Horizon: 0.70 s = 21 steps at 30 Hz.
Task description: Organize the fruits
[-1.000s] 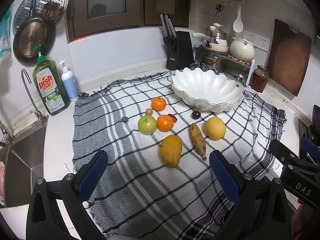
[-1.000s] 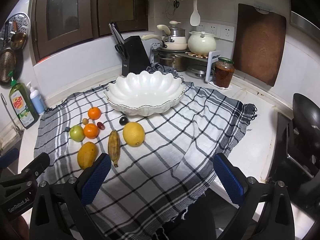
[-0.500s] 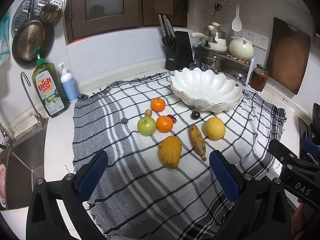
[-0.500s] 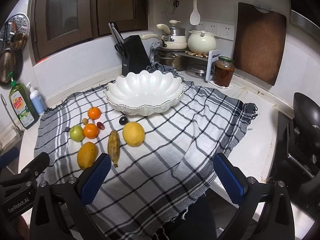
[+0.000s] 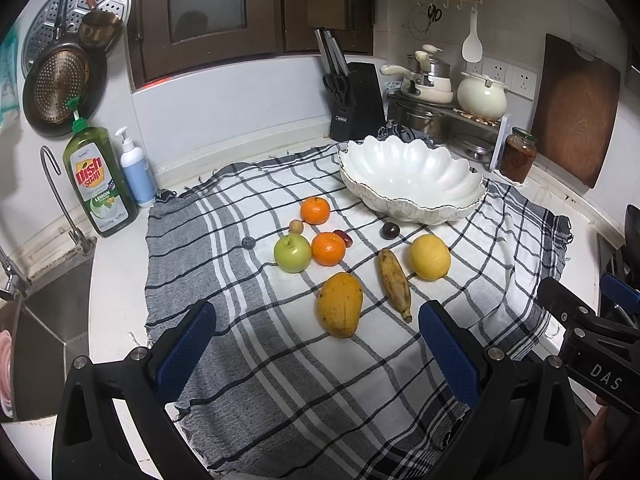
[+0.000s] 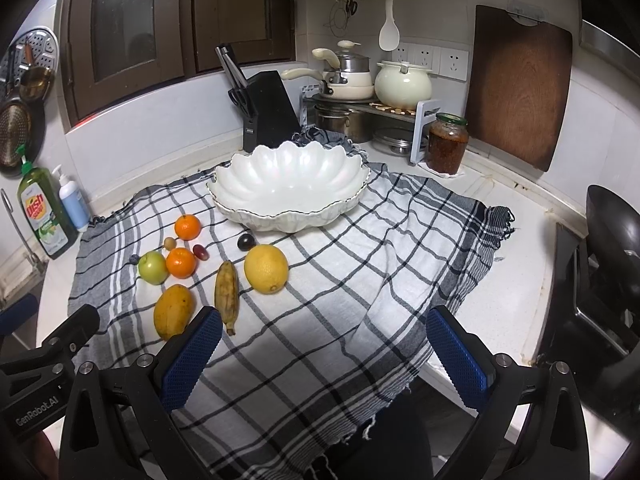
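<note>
On the checked cloth lie a mango, a banana, a yellow citrus, a green apple, two oranges and some small dark fruits. Behind them stands an empty white scalloped bowl. My left gripper is open, held above the cloth's near part, short of the mango. The right gripper is also open with nothing in it, near the cloth's front right. The mango, banana and bowl lie ahead of it to the left.
A sink and dish soap bottle are at the left. A knife block, pots on a rack, a jar and a wooden board line the back. A black pan sits at the right.
The left view has shifted slightly; the fruits sit a touch higher in it. Both grippers stay open and no fruit has moved.
</note>
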Each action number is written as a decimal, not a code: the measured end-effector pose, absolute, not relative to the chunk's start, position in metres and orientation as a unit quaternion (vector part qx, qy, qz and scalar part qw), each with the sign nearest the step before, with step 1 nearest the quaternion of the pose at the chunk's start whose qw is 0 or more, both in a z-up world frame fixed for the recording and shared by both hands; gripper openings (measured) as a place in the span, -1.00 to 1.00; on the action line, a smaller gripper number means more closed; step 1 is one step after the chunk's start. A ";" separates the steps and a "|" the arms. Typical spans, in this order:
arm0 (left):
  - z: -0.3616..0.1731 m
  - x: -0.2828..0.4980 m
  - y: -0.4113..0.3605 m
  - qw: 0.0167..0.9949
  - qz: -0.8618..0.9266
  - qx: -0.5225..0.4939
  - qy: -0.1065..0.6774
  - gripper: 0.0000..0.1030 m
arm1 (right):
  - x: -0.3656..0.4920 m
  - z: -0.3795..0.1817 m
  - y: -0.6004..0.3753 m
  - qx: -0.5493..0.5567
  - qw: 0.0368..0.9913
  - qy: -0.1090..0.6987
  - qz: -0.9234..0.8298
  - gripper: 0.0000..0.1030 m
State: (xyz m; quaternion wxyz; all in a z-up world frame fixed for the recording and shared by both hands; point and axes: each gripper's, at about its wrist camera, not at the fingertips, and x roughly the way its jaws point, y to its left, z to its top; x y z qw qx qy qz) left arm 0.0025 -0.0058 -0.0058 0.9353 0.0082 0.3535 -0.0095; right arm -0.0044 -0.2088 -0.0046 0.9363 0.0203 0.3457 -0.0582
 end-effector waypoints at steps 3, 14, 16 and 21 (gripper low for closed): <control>-0.006 0.002 -0.006 0.935 -0.009 0.010 0.354 1.00 | -0.004 -0.005 -0.209 0.021 0.936 0.346 -0.058 1.00; -0.006 0.002 -0.007 0.935 -0.009 0.009 0.354 1.00 | -0.003 -0.005 -0.208 0.021 0.936 0.346 -0.058 1.00; -0.006 0.003 -0.007 0.935 -0.009 0.009 0.353 1.00 | -0.003 -0.005 -0.208 0.021 0.936 0.346 -0.058 1.00; -0.006 0.002 -0.008 0.935 -0.009 0.009 0.354 1.00 | -0.002 -0.006 -0.208 0.021 0.936 0.346 -0.059 1.00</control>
